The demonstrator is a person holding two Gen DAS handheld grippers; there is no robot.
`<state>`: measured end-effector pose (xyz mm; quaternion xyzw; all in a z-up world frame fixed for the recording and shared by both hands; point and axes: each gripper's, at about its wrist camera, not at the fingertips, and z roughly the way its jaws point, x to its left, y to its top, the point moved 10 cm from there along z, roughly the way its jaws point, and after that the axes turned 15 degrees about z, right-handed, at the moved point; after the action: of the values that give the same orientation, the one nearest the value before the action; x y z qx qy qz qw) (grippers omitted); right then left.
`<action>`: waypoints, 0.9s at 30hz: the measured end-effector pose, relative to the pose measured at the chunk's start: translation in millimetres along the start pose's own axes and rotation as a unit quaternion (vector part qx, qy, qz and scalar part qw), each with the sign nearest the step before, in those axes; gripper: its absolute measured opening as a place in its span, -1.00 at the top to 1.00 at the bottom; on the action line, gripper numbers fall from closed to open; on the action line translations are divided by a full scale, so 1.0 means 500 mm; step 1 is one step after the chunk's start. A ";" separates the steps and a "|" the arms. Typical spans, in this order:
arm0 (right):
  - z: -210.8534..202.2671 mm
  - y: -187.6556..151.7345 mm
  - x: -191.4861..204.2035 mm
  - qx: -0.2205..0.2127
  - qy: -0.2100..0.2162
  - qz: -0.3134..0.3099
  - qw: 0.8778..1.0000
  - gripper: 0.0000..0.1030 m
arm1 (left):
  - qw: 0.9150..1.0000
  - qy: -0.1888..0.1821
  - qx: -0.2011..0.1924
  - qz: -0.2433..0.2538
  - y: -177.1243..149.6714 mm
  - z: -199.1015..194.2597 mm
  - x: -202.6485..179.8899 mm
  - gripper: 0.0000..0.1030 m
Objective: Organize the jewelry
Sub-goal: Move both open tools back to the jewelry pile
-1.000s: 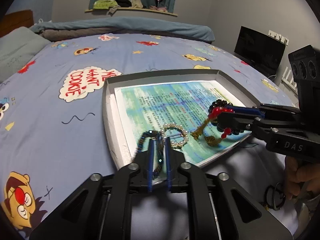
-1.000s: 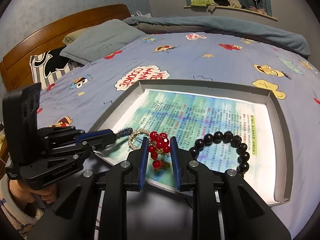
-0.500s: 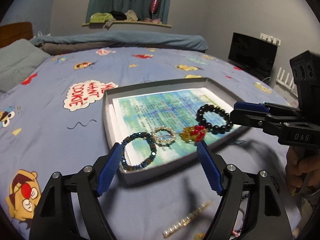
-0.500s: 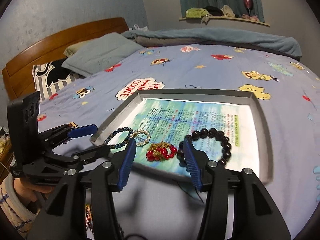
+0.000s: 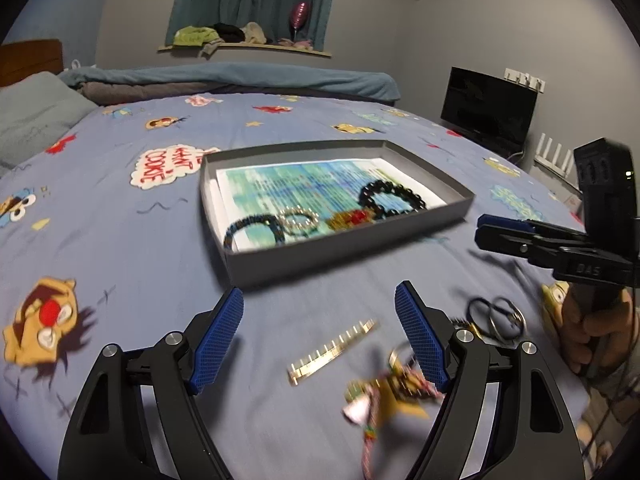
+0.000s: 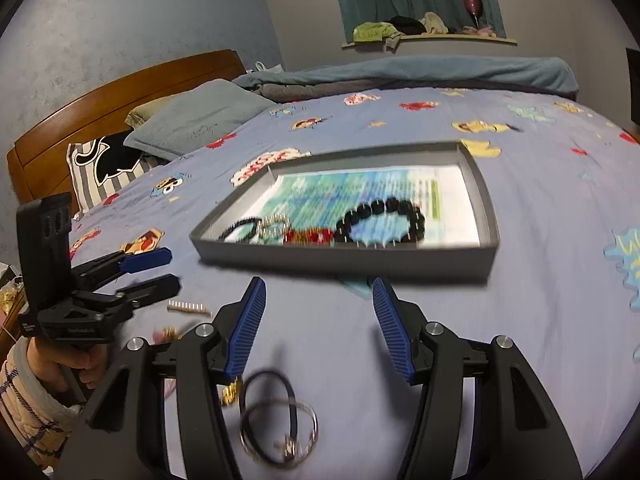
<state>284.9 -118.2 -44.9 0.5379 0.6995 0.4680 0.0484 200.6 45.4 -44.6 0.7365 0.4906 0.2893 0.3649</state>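
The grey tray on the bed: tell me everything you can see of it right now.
The grey tray is shallow and rectangular, with low upright walls that look like cardboard. It lies flat on the blue cartoon bedsheet. A printed blue-green sheet lines its floor. Along its near edge lie a dark blue bead bracelet, a pearl bracelet, a red and gold piece and a black bead bracelet. Neither gripper touches it.

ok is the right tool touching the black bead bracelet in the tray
Apart. The right wrist view shows the right tool open over bare bedsheet, with the tray's near wall between its fingertips and the black bead bracelet.
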 end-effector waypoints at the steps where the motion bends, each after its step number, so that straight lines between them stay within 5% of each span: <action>1: -0.004 -0.009 -0.005 0.002 0.001 0.003 1.000 -0.10 | 1.000 -0.001 0.000 0.001 -0.005 -0.006 -0.005 -0.53; 18: -0.062 -0.108 0.006 0.010 -0.003 -0.030 0.999 -0.40 | 1.000 -0.022 0.018 0.012 -0.103 -0.046 -0.100 -0.51; 27: -0.048 -0.136 0.015 0.027 -0.009 -0.052 0.998 -0.41 | 0.999 -0.027 0.024 -0.019 -0.120 -0.041 -0.083 0.04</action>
<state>220.0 -125.6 -76.4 0.5062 0.7382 0.4411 0.0645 139.3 26.7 -85.3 0.7433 0.5009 0.2508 0.3657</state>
